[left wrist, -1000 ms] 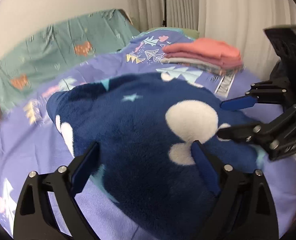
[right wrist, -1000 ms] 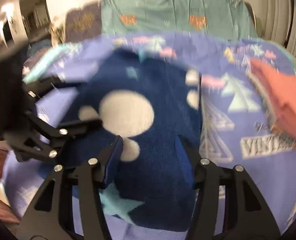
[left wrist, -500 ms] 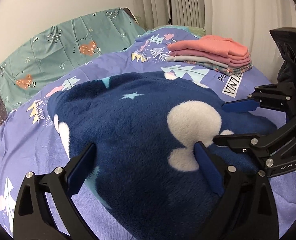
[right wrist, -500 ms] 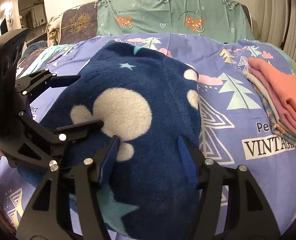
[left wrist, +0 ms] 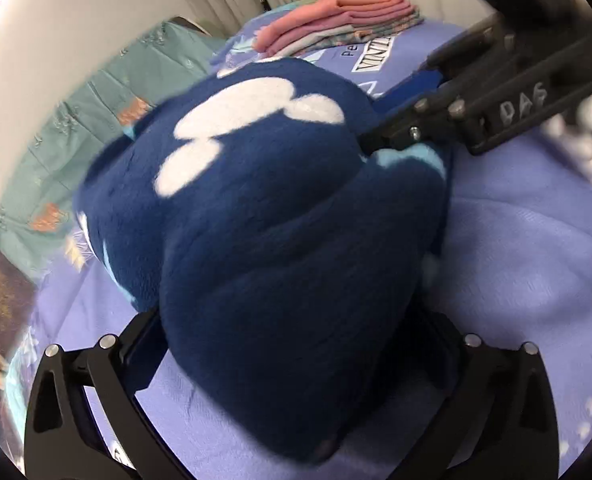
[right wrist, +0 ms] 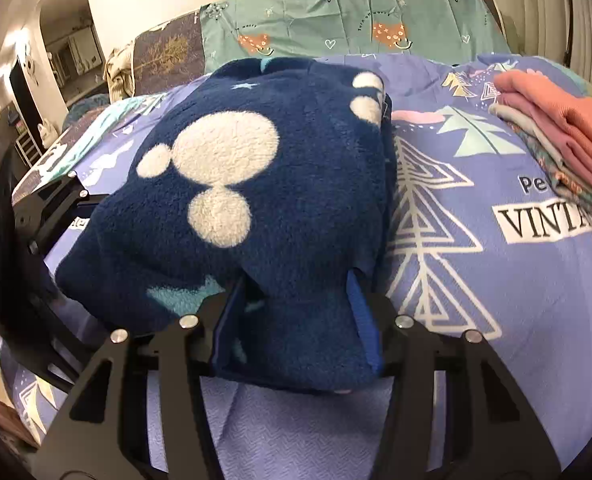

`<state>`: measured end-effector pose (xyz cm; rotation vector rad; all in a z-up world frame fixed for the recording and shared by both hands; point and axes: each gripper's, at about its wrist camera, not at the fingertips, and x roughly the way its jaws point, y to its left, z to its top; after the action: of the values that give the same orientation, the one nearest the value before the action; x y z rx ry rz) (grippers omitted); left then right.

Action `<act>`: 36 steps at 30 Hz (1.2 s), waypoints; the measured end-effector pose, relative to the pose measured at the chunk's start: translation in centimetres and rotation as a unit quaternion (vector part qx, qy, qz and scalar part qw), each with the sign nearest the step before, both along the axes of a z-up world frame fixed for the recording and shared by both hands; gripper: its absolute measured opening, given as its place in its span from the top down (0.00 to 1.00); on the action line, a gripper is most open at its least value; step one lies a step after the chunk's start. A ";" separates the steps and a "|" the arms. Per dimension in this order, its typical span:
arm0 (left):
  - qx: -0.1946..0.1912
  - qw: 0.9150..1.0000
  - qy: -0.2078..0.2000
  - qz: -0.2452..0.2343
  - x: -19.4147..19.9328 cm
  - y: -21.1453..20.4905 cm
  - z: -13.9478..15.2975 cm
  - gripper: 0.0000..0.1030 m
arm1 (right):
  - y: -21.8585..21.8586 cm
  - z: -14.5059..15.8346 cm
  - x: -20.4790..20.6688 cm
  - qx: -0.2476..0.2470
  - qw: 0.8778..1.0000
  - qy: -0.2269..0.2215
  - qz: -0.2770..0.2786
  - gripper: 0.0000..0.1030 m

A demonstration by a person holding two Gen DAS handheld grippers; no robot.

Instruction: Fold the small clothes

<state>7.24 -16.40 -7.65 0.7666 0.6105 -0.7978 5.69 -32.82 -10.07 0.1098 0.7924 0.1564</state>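
A navy fleece garment (left wrist: 264,208) with white dots lies bunched on the purple bedspread (left wrist: 515,248); it also shows in the right wrist view (right wrist: 256,184). My left gripper (left wrist: 288,344) has its fingers around the garment's near edge, which fills the gap and hides the pads. My right gripper (right wrist: 296,312) has its blue pads against the near fold of fleece between them. The right gripper also shows from the side in the left wrist view (left wrist: 455,112), at the garment's right edge.
A stack of folded pink and patterned clothes (right wrist: 563,136) lies on the bed to the right, also in the left wrist view (left wrist: 343,20). A teal pillowcase (right wrist: 355,20) is at the head of the bed. Curtains hang behind.
Both grippers have pushed forward onto the garment's near edge and narrowed on the fleece. The garment has bunched up and lifted at the front. The left view has tilted.
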 end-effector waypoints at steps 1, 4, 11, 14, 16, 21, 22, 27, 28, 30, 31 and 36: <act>-0.003 1.000 0.010 0.008 0.2 -0.2 0.4 0.01 | 0.1 0.3 0.1 -0.002 1.000 0.006 -0.004 0.50; -0.008 1.000 0.007 -0.005 0.2 0.2 0.7 0.01 | 0.0 0.4 0.0 0.002 1.000 0.010 0.003 0.50; -0.088 0.995 0.052 0.012 0.0 3.4 5.4 0.22 | -1.4 0.4 -1.5 0.019 0.999 0.026 -0.022 0.33; -0.124 0.991 0.041 -0.007 -0.9 4.0 7.2 0.29 | -3.1 -0.8 -1.5 0.104 0.993 0.048 -0.039 0.33; -0.164 0.985 0.058 -0.021 -1.4 4.1 8.0 0.39 | -3.5 -1.2 -1.5 0.128 0.989 0.053 -0.046 0.33; -0.140 0.987 0.078 -0.016 0.3 2.2 5.2 0.40 | -3.1 -0.8 -1.6 0.111 0.991 0.054 -0.051 0.33; -0.127 0.990 0.060 -0.022 0.2 1.8 4.0 0.40 | -3.2 -0.7 -1.7 0.111 0.991 0.057 -0.055 0.33; -0.101 0.994 0.042 -0.013 -1.0 0.3 3.6 0.27 | -4.4 1.1 -4.7 0.113 0.988 0.042 -0.101 0.32; -0.097 0.994 0.039 -0.017 -1.1 0.2 3.5 0.25 | -4.8 1.1 -5.1 0.122 0.986 0.042 -0.108 0.32; -0.099 0.994 0.034 -0.023 -1.4 0.3 3.2 0.22 | -5.8 0.9 -6.6 0.169 0.977 0.052 -0.120 0.31; -0.100 0.994 0.033 -0.023 -1.5 0.4 3.1 0.22 | -6.0 0.7 -6.9 0.188 0.973 0.056 -0.121 0.31; -0.114 0.992 0.041 -0.020 -1.3 0.3 3.0 0.16 | -5.6 -0.6 -7.3 0.271 0.952 0.091 -0.108 0.29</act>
<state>5.95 -16.07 -4.61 0.5412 0.5674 -0.9225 -1.59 -38.40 -10.71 0.7380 0.8994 0.1552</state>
